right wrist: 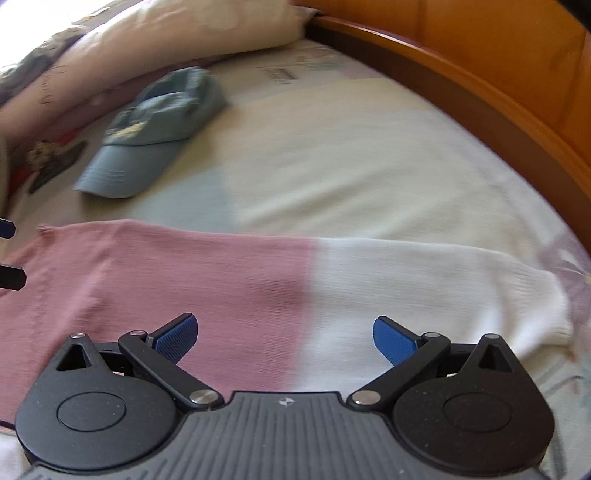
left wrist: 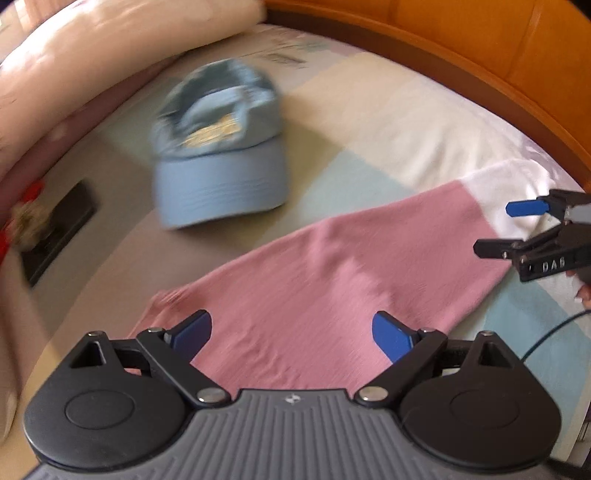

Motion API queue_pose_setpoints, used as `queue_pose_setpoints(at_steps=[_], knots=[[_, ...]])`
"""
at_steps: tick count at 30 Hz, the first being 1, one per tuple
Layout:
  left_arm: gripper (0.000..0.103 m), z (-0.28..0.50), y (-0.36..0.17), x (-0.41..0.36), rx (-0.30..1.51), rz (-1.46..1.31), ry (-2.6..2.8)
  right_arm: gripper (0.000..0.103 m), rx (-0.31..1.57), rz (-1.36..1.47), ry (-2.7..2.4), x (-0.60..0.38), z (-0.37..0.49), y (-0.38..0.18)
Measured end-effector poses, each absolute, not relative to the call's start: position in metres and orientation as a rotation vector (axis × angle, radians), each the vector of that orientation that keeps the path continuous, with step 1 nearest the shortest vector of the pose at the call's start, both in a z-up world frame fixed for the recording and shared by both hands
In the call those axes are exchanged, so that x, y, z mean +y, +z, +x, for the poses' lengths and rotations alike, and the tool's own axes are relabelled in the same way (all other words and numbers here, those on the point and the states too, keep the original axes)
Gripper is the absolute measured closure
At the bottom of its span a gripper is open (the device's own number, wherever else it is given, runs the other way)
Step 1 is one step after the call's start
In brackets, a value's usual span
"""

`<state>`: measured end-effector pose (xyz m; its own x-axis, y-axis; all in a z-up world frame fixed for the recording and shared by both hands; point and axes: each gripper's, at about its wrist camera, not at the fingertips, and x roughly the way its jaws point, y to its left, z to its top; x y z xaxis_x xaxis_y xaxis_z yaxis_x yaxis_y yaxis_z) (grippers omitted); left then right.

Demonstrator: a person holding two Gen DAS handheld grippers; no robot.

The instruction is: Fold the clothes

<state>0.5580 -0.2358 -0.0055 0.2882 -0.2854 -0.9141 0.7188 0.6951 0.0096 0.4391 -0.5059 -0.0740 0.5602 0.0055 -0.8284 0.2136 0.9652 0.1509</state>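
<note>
Left wrist blurs the cap (left wrist: 221, 147); garment (left wrist: 314, 288) cut off below.

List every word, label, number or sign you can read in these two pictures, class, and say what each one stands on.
"DAB": raised letters on the black body of the right gripper, seen from the left wrist view.
Gold print on the front of the blue cap: too blurred to read.
Dark print on the bed sheet near the pillow: too blurred to read.
Small emblem on the grey body of the left gripper: a sign, not letters.
</note>
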Motion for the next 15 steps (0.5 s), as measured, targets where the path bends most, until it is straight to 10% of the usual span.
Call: queue_pose_setpoints(at_steps=[15], knots=[[0.009,0.484,-0.020,-0.110,1.189,0.394,-0.467,0.000,1.073,0.010,-0.038,-0.451,0.434,-0.076]])
